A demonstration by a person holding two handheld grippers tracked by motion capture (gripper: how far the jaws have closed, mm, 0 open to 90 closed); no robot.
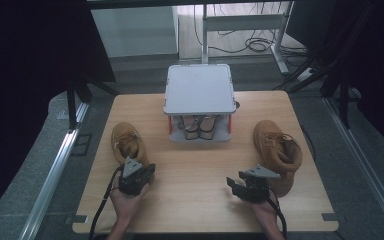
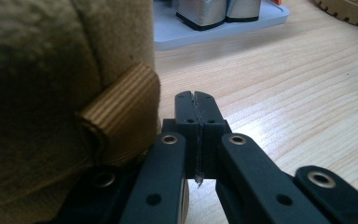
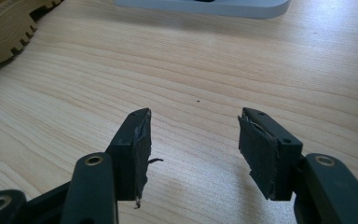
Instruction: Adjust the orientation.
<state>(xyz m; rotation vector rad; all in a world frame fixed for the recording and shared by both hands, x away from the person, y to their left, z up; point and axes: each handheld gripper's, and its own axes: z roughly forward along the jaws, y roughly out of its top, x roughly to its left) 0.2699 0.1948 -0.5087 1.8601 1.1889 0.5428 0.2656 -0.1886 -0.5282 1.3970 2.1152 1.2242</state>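
Two tan suede lace-up boots lie on the pale wooden surface [image 1: 200, 165], one at each side of a grey two-tier plastic rack [image 1: 199, 90] that stands at the far middle. The left boot [image 1: 127, 142] lies just beyond the left tongs [image 1: 139, 181], near the left edge; in the left gripper view its ribbed heel tab [image 2: 121, 112] sits just beside the jaw tips, to their left, and whether it touches them cannot be told. The left tongs [image 2: 197, 100] are fully closed with nothing between the jaws. The right boot [image 1: 279, 150] lies beside and beyond the right tongs [image 1: 236, 186], near the right edge. The right tongs [image 3: 193, 135] stand open above bare wood, holding nothing. A pair of grey shoes [image 1: 200, 127] rests on the rack's lower tier.
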